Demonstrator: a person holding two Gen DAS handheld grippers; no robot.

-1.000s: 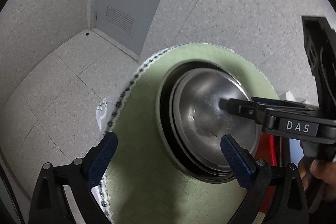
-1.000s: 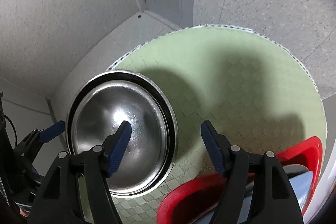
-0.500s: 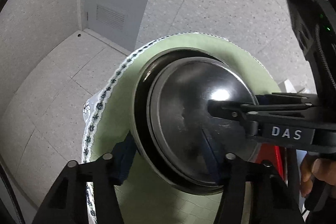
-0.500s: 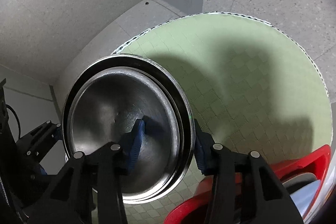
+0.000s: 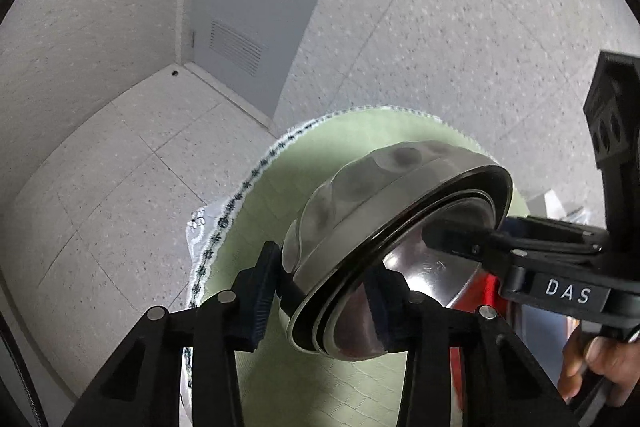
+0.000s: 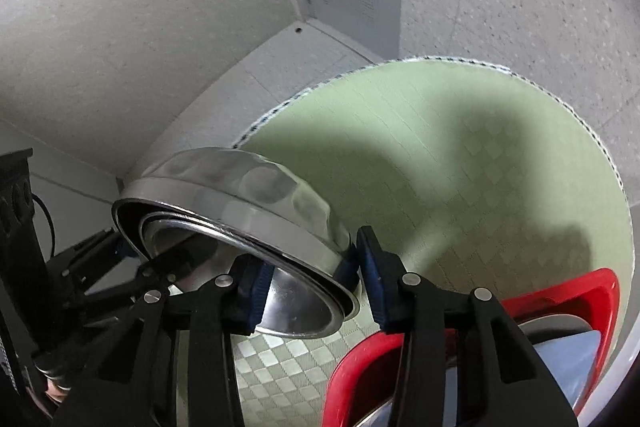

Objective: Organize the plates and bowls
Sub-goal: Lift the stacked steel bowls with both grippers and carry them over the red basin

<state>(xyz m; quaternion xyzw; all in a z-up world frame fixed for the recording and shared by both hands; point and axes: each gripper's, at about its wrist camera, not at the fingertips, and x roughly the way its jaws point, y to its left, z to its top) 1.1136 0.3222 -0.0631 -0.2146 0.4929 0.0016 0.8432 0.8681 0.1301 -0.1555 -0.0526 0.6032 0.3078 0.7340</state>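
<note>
Lifted and tilted off green mat [image 6: 460,155], nested steel bowls [image 5: 360,203], both grippers' fingers [image 6: 374,267] apparently clamping rim.

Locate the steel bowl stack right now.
The steel bowl stack is lifted and tilted above the green tablecloth, pinched on opposite rims by the left gripper and right gripper, left of the red tray.
</note>
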